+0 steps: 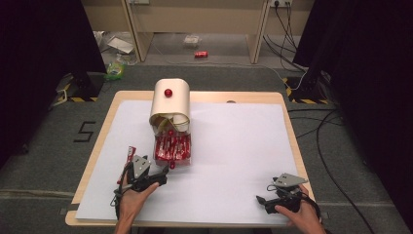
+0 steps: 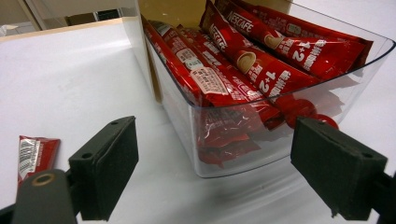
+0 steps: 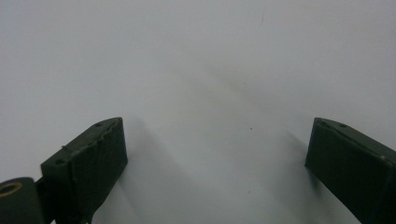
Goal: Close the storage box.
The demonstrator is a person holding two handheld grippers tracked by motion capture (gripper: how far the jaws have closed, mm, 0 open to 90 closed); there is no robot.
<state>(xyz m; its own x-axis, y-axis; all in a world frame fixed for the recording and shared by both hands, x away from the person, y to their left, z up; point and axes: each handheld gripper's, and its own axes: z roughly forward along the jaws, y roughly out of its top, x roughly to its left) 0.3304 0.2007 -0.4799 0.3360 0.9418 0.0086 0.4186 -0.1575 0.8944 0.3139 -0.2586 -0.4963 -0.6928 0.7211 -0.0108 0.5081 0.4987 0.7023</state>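
- The left gripper [image 1: 163, 171] sits low on the white sheet [image 1: 234, 146], its jaws spread wide and holding nothing.
- Straight ahead of those jaws, close in front of their tips, stands the clear tray [image 2: 261, 140], its rounded front wall facing the gap between them; from the left gripper view the tray sits a little toward the right-hand jaw.
- The tray is packed with red coffee sticks [image 2: 261, 65], lying lengthwise and overlapping, their ends leaning up against the far rim.
- Behind the tray, farther from the jaws, rises the cream dispenser body [image 1: 170, 100] with a red knob [image 1: 168, 92] on its face; the tray juts out of its foot toward the left gripper.
- One loose stick [image 2: 32, 156] lies flat on the sheet outside the left-hand jaw, beside it and apart from the tray; from above the same stick [image 1: 129, 154] lies just past the gripper's outer side.
- The right gripper [image 1: 261, 200] rests well apart from all of this, near the sheet's near right corner, held in the person's right hand [image 1: 302, 214].
- Its jaws are also released, wide apart, with bare white sheet [image 3: 201, 93] between and ahead of them.
- The person's left hand [image 1: 134, 195] grips the left tool from behind.
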